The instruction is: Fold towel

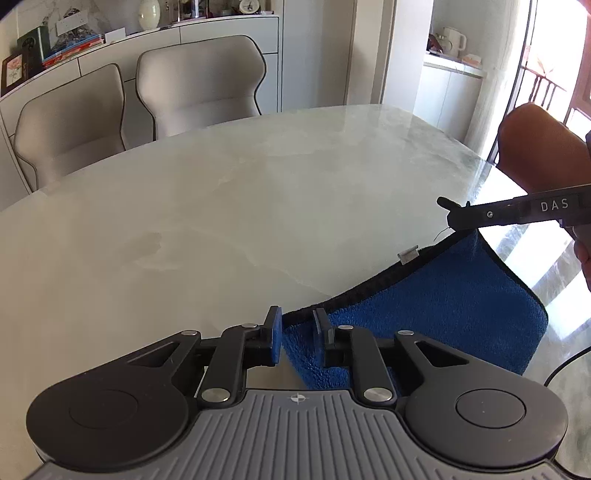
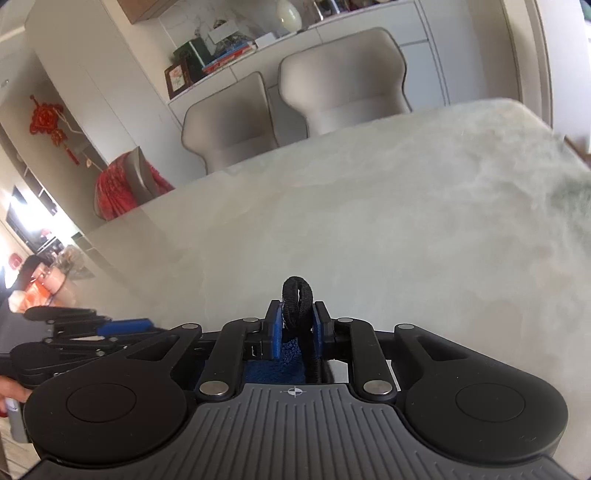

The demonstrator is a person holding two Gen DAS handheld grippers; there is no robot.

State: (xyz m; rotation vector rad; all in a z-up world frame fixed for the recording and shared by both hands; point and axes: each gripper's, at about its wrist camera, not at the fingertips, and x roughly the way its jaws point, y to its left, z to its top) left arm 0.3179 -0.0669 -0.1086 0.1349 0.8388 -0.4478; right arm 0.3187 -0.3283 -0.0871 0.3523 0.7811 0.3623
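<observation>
A blue terry towel (image 1: pixel 436 306) with a black hem hangs stretched between both grippers above the pale marble table (image 1: pixel 221 206). In the left wrist view, my left gripper (image 1: pixel 298 334) is shut on one top corner, with blue pile filling the gap between its pads. My right gripper (image 1: pixel 451 212) comes in from the right and pinches the other top corner. In the right wrist view, my right gripper (image 2: pixel 297 326) is shut on the towel (image 2: pixel 275 363), and a loop of black hem (image 2: pixel 297 299) sticks up between its pads. My left gripper (image 2: pixel 142 329) shows at the left edge.
Two beige chairs (image 1: pixel 199 85) stand at the table's far side, before a white sideboard (image 1: pixel 229 33). A person's arm (image 1: pixel 539 155) is at the right and fingers (image 2: pixel 11 395) at the lower left. The table's right edge and the glossy floor (image 1: pixel 554 273) lie behind the towel.
</observation>
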